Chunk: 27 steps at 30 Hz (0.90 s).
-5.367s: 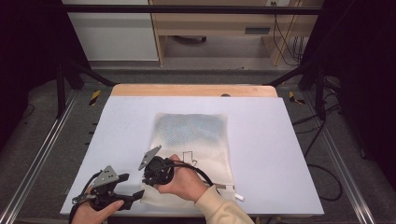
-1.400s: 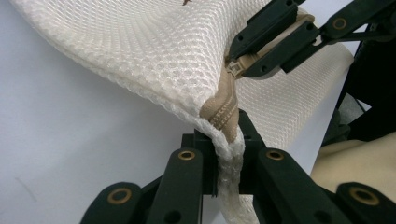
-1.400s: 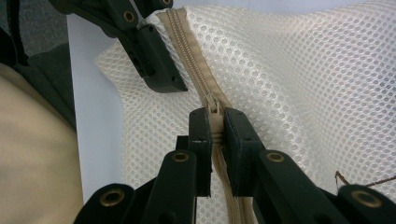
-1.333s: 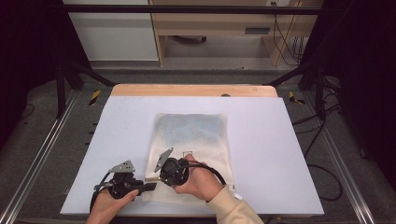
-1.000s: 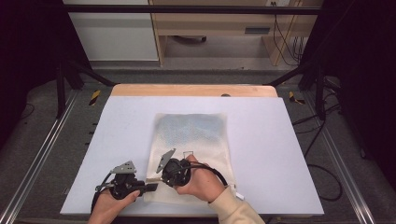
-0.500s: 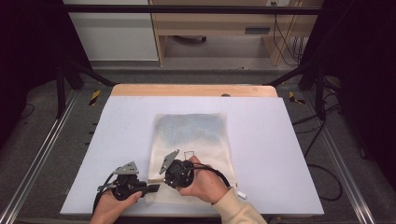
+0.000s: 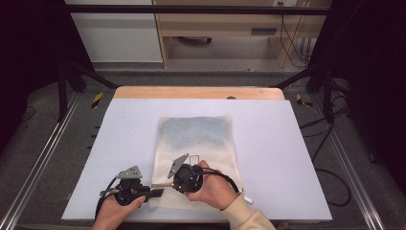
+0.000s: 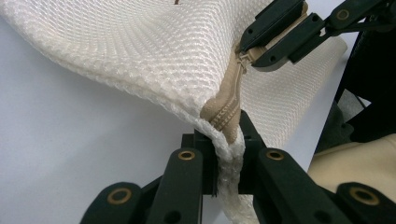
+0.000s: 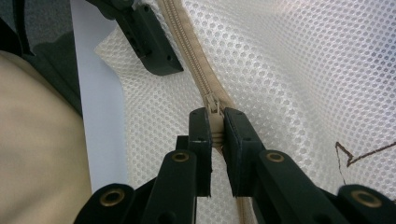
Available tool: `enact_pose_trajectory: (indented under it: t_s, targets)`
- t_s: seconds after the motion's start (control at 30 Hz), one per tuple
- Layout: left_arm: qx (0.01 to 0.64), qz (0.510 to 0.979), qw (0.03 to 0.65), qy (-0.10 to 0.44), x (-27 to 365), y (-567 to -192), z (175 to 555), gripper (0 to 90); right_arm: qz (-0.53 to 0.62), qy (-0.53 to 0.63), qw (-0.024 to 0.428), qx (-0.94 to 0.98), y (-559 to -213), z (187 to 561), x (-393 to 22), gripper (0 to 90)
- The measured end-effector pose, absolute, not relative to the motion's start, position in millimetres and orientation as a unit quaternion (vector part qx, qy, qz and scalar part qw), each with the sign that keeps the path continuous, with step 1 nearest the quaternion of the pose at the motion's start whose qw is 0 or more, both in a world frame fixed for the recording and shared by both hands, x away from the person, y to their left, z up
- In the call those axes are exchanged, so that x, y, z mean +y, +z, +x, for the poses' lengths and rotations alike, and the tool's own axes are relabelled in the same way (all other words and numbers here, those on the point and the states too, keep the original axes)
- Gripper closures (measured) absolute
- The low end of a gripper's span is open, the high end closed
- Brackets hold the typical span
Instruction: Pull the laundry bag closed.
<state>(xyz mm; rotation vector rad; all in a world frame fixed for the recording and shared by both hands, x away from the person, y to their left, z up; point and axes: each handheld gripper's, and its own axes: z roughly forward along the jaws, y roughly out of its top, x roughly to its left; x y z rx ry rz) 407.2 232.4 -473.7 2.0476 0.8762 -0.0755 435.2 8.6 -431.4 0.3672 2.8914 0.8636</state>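
In the high view the near edge of the white mesh bag (image 7: 196, 143) is covered by the two hands, so the zipper (image 9: 187, 51) is hard to see there, and what is inside the bag is only a blurred bluish shape. The bag lies flat on the white table (image 7: 297, 143), in its middle and near part. The left gripper (image 8: 227, 140) is closed on the bag's near corner at the zipper end, and the right gripper (image 9: 215, 122), just beside it, is closed on the zipper pull (image 9: 213, 103).
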Motion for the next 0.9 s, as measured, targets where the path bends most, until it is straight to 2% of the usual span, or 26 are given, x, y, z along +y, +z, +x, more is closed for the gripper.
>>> enact_pose_trajectory:
  t_s: [0.9]
  targets:
    - [0.346,0.826,0.444,-0.029,232.9,-472.5,404.1,82.8,0.131,0.294,0.06,0.945,-427.4,428.8,-3.1,82.2]
